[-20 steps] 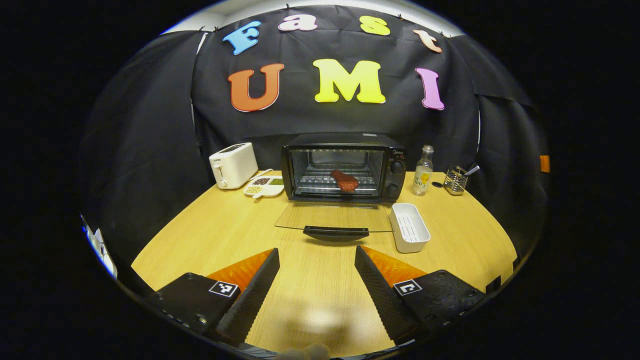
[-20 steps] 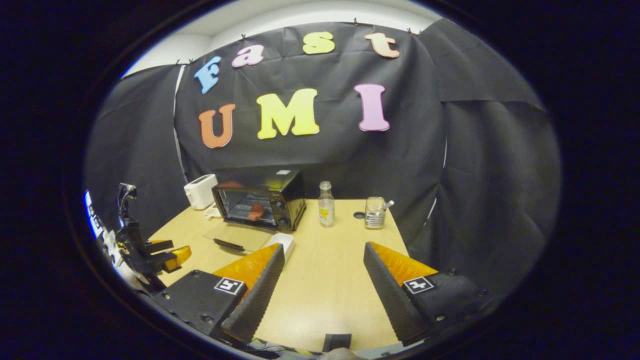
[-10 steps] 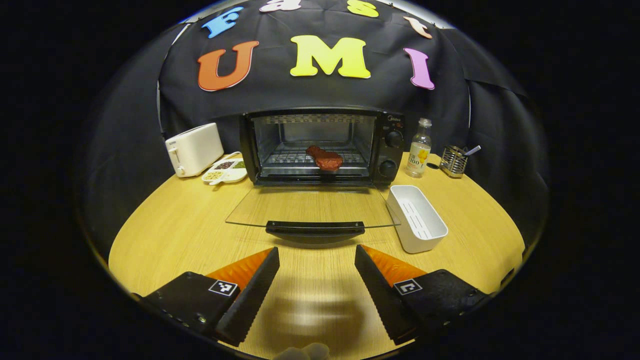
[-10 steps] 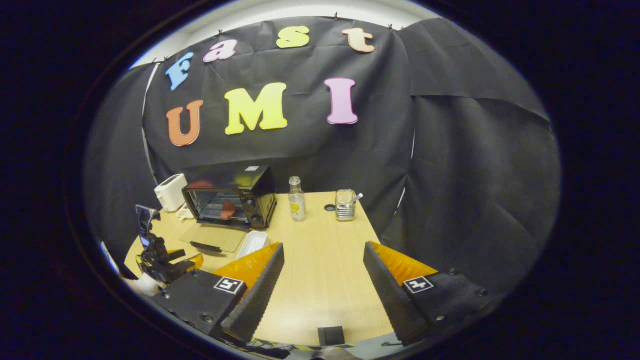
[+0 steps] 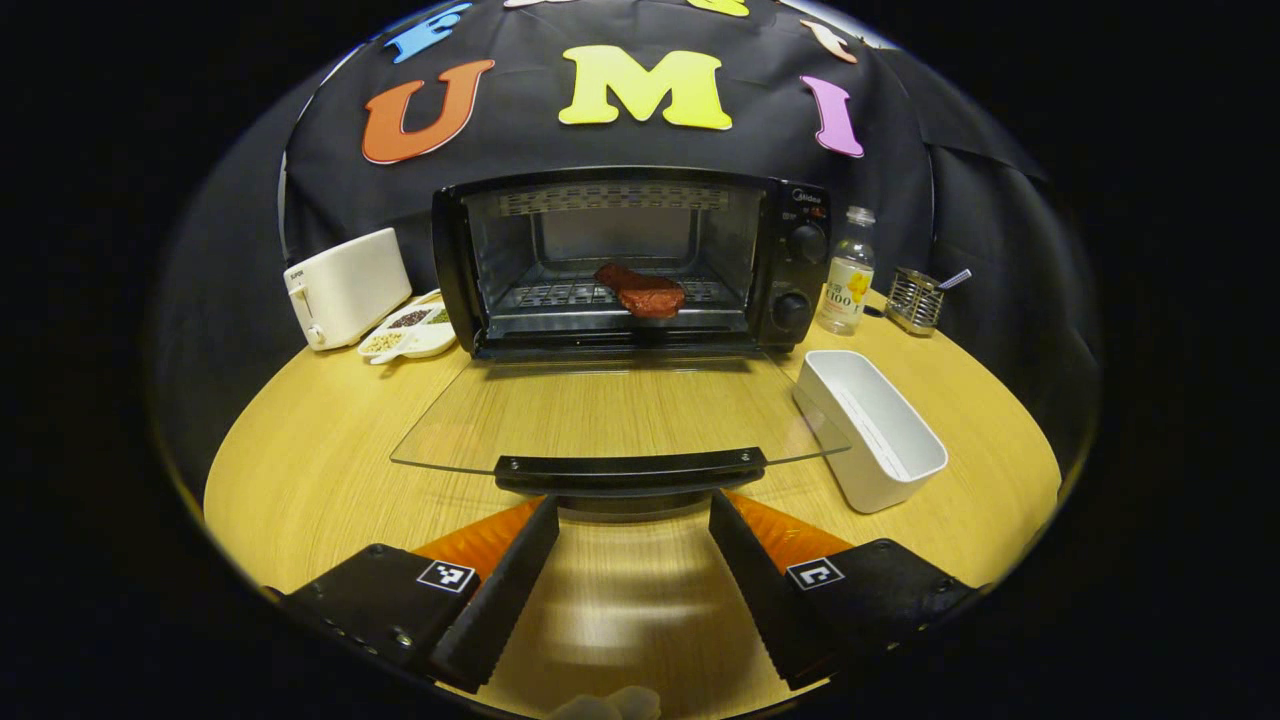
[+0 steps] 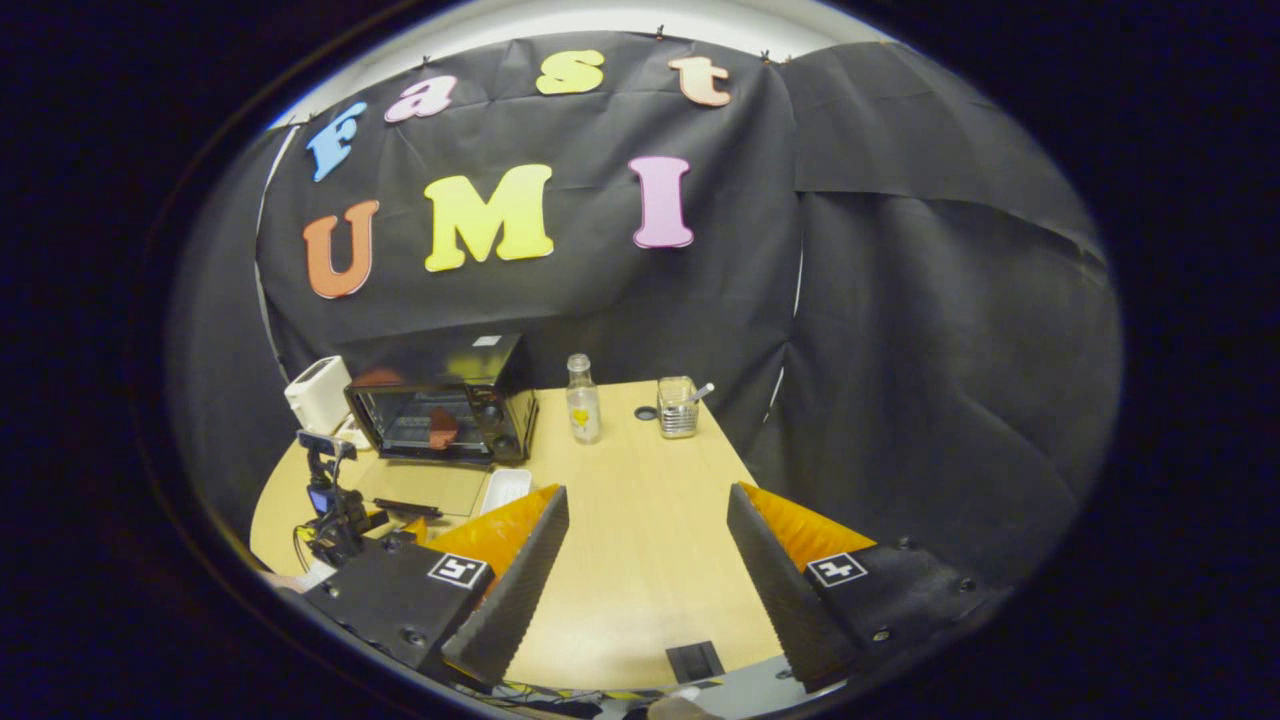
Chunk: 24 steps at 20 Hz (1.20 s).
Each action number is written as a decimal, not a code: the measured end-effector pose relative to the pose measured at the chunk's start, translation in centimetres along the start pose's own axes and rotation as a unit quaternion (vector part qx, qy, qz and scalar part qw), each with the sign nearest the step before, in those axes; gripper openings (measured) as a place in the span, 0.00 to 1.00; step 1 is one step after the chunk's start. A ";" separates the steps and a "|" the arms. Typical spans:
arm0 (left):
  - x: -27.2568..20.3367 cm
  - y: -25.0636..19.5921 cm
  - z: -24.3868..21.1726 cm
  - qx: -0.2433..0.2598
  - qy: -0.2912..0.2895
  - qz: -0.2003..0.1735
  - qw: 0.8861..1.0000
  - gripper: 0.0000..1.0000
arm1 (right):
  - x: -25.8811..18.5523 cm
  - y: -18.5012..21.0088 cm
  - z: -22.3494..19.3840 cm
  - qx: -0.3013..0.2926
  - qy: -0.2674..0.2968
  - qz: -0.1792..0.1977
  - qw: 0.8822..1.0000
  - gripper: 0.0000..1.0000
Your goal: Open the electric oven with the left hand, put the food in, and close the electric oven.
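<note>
Closer now, the left gripper [image 5: 633, 515] has reached the oven [image 5: 630, 260] door's handle [image 5: 630, 470], jaws released just below it; food [image 5: 640, 290] on the rack beyond; right gripper [image 6: 648, 510] released too

The electric oven [image 5: 640, 260] stands at the back of the table [image 5: 320, 470], door [image 5: 620, 415] folded down flat toward the front. The food [image 5: 640, 291] lies on the rack inside. Left of the oven: a toaster [image 5: 345, 286], with a divided dish [image 5: 410, 333] between them. Right of the oven: a bottle [image 5: 846, 286], then what appears to be a wire holder [image 5: 914, 302]. A tray [image 5: 868, 428] lies just beside the door's right edge.
</note>
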<state>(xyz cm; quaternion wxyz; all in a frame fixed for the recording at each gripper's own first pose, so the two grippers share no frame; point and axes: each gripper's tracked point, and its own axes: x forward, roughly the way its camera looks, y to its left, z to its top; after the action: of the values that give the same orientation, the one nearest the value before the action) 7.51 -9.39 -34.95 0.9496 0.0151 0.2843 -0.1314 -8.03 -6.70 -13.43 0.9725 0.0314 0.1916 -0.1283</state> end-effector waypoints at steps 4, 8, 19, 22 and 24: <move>0.4 0.7 0.3 0.002 0.001 0.008 1.000 0.97 | -0.3 -0.1 -0.3 0.007 0.006 -0.011 1.000 1.00; 0.2 0.7 0.6 0.004 0.008 0.007 1.000 0.97 | -0.3 0.1 -1.1 0.011 0.012 -0.012 1.000 1.00; -1.8 1.0 7.9 0.013 -0.054 0.007 0.998 0.96 | 0.2 0.2 0.1 0.028 -0.006 -0.004 1.000 1.00; -1.9 1.0 11.1 0.010 -0.077 0.002 0.997 0.98 | 0.5 -0.1 0.1 0.047 -0.011 -0.003 0.999 1.00; -1.6 1.3 12.8 0.009 -0.084 0.002 0.996 0.98 | 0.6 -0.2 0.4 0.064 -0.019 -0.004 0.998 1.00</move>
<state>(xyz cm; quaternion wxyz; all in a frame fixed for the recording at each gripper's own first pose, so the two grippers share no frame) 13.44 -9.11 -23.44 0.9701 0.0136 0.2025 -0.1329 -7.39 -7.09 -13.26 0.9714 0.0906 0.1649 -0.1450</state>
